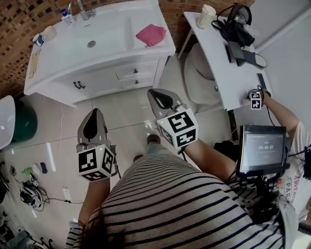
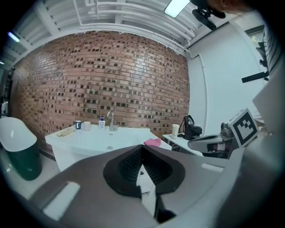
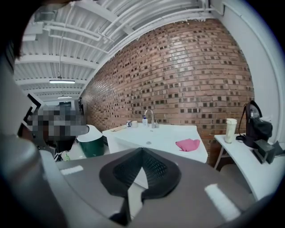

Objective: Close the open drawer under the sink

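Note:
The white sink cabinet (image 1: 48,80) stands at the top of the head view. Two small drawers with dark knobs sit at its right front; the upper drawer (image 1: 135,71) seems to stick out slightly. Both grippers hang over the tiled floor short of the cabinet. My left gripper (image 1: 95,112) is shut and empty, pointing at the cabinet doors. My right gripper (image 1: 152,91) is shut and empty too, its tip just below the drawers. In the left gripper view the left gripper (image 2: 141,147) has its tips together, as does the right gripper (image 3: 141,149) in the right gripper view.
A pink cloth (image 1: 151,34) lies on the sink top, a faucet (image 1: 80,8) and bottles at its back. A green bin (image 1: 22,121) stands left. A white table (image 1: 221,68) with a cup (image 1: 206,15) and black gear stands right, where another person holds a tablet (image 1: 262,148). Cables (image 1: 26,189) lie on the floor.

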Available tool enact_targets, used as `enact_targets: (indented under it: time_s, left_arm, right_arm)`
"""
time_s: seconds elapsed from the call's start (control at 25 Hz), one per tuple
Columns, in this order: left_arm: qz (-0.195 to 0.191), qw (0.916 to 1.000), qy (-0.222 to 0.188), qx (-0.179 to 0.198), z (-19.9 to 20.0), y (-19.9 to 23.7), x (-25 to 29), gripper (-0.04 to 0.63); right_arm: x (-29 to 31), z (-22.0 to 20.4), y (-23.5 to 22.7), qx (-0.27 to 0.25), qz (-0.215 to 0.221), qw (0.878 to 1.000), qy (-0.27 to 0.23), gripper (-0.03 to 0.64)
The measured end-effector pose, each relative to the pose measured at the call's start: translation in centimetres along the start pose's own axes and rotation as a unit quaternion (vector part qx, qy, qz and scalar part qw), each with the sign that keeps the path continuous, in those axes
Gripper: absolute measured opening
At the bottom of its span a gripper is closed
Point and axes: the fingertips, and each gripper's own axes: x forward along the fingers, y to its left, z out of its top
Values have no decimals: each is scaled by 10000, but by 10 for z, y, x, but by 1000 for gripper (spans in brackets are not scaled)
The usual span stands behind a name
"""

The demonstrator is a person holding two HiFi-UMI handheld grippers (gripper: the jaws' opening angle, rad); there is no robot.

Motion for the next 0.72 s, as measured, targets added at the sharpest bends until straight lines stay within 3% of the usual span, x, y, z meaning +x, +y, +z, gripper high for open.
enact_targets:
  time_s: [0.4, 0.72]
  left_arm:
    - [-131, 9999, 0, -78, -23, 21, -90, 14]
    - [-252, 9996, 24, -81, -32, 11, -122, 14]
  right_arm:
    - [-49, -5, 101, 35, -113, 9999, -47, -2]
    - [-88, -13, 129, 102, -145, 9998, -89, -2]
